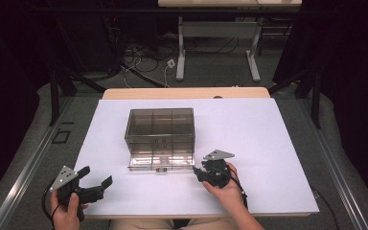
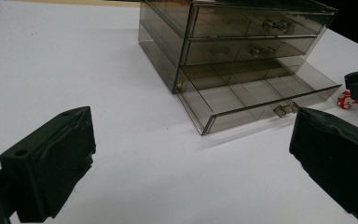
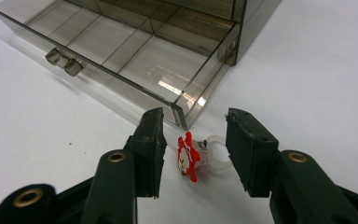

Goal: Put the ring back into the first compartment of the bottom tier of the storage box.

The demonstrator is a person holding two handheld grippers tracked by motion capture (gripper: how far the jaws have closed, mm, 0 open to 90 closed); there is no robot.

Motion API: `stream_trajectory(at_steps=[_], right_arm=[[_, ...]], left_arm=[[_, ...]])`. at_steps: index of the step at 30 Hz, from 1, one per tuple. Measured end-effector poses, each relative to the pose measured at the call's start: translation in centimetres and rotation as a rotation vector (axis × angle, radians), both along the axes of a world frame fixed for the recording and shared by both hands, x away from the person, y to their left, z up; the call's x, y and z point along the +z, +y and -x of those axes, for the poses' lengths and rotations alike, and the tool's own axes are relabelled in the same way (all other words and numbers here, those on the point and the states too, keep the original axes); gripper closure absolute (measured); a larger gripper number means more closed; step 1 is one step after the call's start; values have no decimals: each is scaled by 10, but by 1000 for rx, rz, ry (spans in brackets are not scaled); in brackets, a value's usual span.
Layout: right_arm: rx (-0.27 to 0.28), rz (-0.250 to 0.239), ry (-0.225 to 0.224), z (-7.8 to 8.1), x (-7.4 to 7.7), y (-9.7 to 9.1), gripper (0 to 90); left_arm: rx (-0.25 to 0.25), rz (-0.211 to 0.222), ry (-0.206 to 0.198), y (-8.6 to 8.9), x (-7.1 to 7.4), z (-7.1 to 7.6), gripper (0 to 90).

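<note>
A smoky transparent drawer box [image 1: 160, 125] stands mid-table with its bottom drawer [image 1: 161, 162] pulled out; that divided drawer [image 3: 135, 51] holds nothing. A small red toy ring with a clear band [image 3: 193, 156] lies on the white surface just off the drawer's front corner, and it is also at the edge of the left gripper view [image 2: 347, 100]. My right gripper [image 3: 195, 135] straddles the ring with its jaws parted; the band sits close to one pad, a gap remains at the other. My left gripper [image 1: 96, 176] rests at the near left with its jaws [image 2: 191, 154] wide apart and nothing between them.
The white tabletop [image 1: 268, 143] has open room right of and behind the box. The two upper drawers [image 2: 251, 37] are closed. Beyond the table's far edge are cables and another table's legs [image 1: 182, 57] on the floor.
</note>
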State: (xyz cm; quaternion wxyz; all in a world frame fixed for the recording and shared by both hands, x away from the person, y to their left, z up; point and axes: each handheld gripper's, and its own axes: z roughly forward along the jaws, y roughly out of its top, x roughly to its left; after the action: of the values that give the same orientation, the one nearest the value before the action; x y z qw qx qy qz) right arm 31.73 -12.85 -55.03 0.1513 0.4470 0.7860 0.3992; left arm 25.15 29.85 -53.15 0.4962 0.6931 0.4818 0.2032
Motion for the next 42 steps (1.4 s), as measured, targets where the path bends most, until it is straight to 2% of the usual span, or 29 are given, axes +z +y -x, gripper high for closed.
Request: stream_trajectory(at_steps=[8,12,14,20,24,27,28,42], right_arm=[[8,17,21,0,-2,1,620],[12,11,6,0,-4,1,643],[14,31,26,0,-4,1,649],[11,32,27,1,-5,2,678],[15,55,38,2,-5,0,713],[18,53,38,2,-5,0,724],[15,42,24,2,-7,0,730],[28,42,28,3,-4,0,753]], left_arm=[[1,3,0,1,0,0,5],[0,4,0,1,0,0,5],[-1,1,1,1,0,0,5],[-1,1,2,1,0,0,5],[0,1,4,1,0,-1,5],[-1,0,4,1,0,-1,5],[-2,0,4,1,0,-1,5],[-2,-1,3,2,0,-1,5]])
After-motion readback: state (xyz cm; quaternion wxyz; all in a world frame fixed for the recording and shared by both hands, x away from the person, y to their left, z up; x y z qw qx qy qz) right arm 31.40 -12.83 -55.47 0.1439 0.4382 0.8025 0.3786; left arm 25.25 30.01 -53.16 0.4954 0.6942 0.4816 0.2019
